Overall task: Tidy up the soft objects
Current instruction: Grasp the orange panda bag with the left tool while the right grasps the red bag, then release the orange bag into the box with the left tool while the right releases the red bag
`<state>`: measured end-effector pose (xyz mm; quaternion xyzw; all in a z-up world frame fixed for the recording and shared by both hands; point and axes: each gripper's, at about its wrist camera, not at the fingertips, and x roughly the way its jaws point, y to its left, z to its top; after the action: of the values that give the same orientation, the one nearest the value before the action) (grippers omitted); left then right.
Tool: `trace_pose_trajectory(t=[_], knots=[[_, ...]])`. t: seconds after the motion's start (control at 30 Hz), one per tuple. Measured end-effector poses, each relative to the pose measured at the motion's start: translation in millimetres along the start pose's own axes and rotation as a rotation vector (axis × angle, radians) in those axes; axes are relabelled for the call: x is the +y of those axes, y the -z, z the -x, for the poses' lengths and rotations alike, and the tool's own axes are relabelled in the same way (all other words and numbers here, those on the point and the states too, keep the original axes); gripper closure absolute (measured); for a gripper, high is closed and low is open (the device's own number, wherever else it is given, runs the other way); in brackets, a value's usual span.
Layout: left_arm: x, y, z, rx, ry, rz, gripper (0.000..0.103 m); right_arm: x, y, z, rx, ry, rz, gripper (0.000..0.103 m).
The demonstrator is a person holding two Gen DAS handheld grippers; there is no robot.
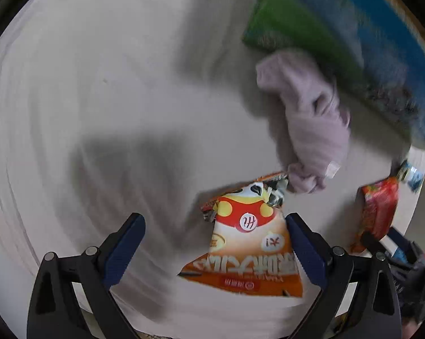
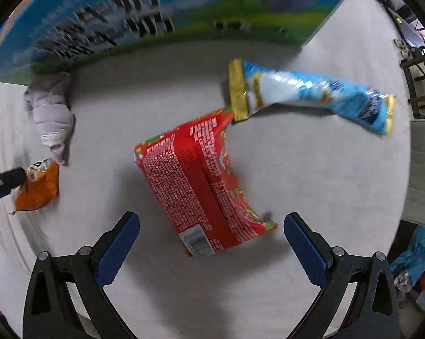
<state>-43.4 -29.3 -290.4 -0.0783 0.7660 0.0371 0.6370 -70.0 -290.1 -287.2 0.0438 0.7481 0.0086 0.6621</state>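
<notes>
An orange snack bag (image 1: 249,243) lies on the white table, between my left gripper's fingers and close to the right one. My left gripper (image 1: 215,220) is open. A bunched lilac cloth (image 1: 311,124) lies just beyond the bag. In the right wrist view a red snack bag (image 2: 201,180) lies between the fingers of my open right gripper (image 2: 211,220). A blue and gold snack bag (image 2: 311,93) touches the red bag's far end. The lilac cloth (image 2: 52,113) and orange bag (image 2: 38,186) show at the left, with a left gripper finger (image 2: 3,183) beside the orange bag.
A large printed box (image 2: 156,17) in blue and green stands along the far side of the table; it also shows in the left wrist view (image 1: 339,34). The table edge (image 2: 407,152) runs at the right, with furniture and bags beyond it.
</notes>
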Motion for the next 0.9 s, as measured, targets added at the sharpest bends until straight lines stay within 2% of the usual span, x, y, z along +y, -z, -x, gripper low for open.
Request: trace_pose_trajectory(t=[0.1, 0.13, 0.27, 0.33, 0.43, 0.53, 0.63, 0.7, 0.73, 0.87, 0.9], knots=[[-9, 13, -10, 0.018, -0.007, -0.028, 0.011, -1, 2, -6, 0.006, 0.002, -0.005, 0.003], [-13, 19, -13, 0.021, -0.013, -0.035, 0.017, -1, 4, -7, 0.008, 0.003, 0.002, 0.004], [-25, 38, -28, 0.048, -0.013, -0.048, 0.032, -4, 12, 5, 0.001, -0.058, 0.016, 0.004], [-35, 45, -36, 0.052, -0.033, -0.063, 0.048, -9, 13, 11, -0.013, -0.061, 0.017, 0.004], [-50, 54, -38, 0.023, -0.082, -0.091, 0.055, -11, 10, 12, -0.018, -0.038, 0.034, 0.004], [-57, 61, -38, 0.012, -0.075, -0.084, 0.060, -3, -3, 9, -0.007, -0.015, 0.059, 0.004], [-60, 68, -36, -0.002, -0.070, -0.076, 0.062, 7, -6, -2, -0.003, 0.045, 0.075, 0.004], [-52, 62, -30, -0.010, -0.068, -0.072, 0.062, 7, -5, -9, 0.012, 0.066, 0.067, 0.015], [-54, 67, -29, -0.019, -0.070, -0.070, 0.063, 7, -4, -12, 0.024, 0.060, 0.059, 0.037], [-59, 75, -12, -0.064, -0.082, -0.059, 0.063, 9, 5, -8, 0.003, 0.066, 0.039, 0.047], [-56, 87, -7, -0.075, -0.085, -0.060, 0.063, 9, 8, -6, 0.001, 0.062, 0.037, 0.048]])
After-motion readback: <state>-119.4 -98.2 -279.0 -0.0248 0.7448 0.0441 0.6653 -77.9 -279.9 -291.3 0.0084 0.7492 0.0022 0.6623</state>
